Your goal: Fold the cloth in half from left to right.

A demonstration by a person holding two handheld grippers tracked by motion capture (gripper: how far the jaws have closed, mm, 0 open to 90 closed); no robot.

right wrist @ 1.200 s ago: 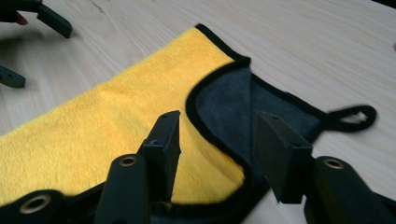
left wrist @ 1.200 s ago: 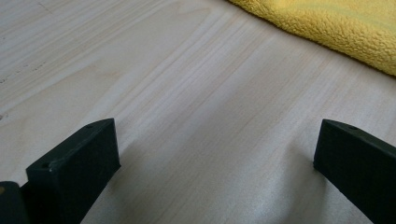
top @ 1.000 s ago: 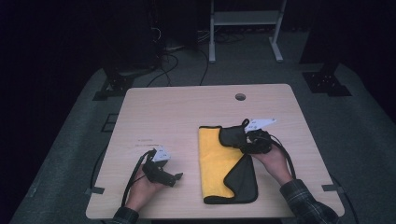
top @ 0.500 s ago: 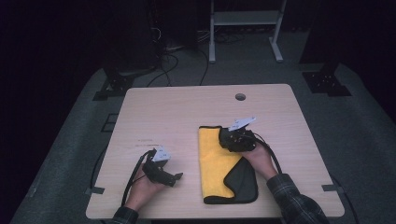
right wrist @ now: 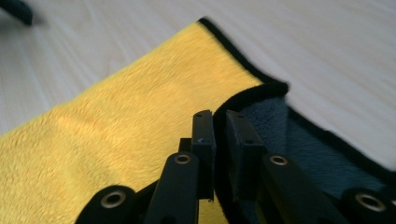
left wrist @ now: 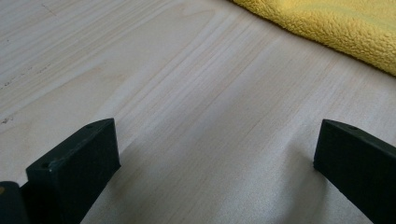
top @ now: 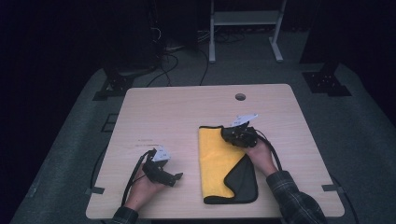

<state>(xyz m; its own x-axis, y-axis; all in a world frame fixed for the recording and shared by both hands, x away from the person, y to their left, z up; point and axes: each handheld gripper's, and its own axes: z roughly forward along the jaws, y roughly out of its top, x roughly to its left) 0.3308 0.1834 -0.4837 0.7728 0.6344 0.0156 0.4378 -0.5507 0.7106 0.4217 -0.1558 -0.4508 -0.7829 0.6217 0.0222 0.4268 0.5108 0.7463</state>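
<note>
A yellow cloth (top: 217, 158) with black trim lies on the wooden table (top: 177, 112), and its dark grey underside (top: 243, 179) is folded up at the near right. My right gripper (top: 227, 134) sits at the cloth's far right corner. Its jaws have just been closing. In the right gripper view they (right wrist: 219, 119) are shut on the cloth's (right wrist: 107, 140) black-trimmed edge. My left gripper (top: 176, 177) rests on the table left of the cloth. In the left gripper view it (left wrist: 217, 140) is open over bare wood, with the cloth (left wrist: 336, 28) farther off.
A small round hole (top: 240, 96) sits near the table's far edge. Bare wood stretches across the far half and the left side. Cables trail from both grippers toward the near edge. Dark floor and stands surround the table.
My right gripper has shifted left onto the cloth's far right corner. The left hand and its gripper have stayed put.
</note>
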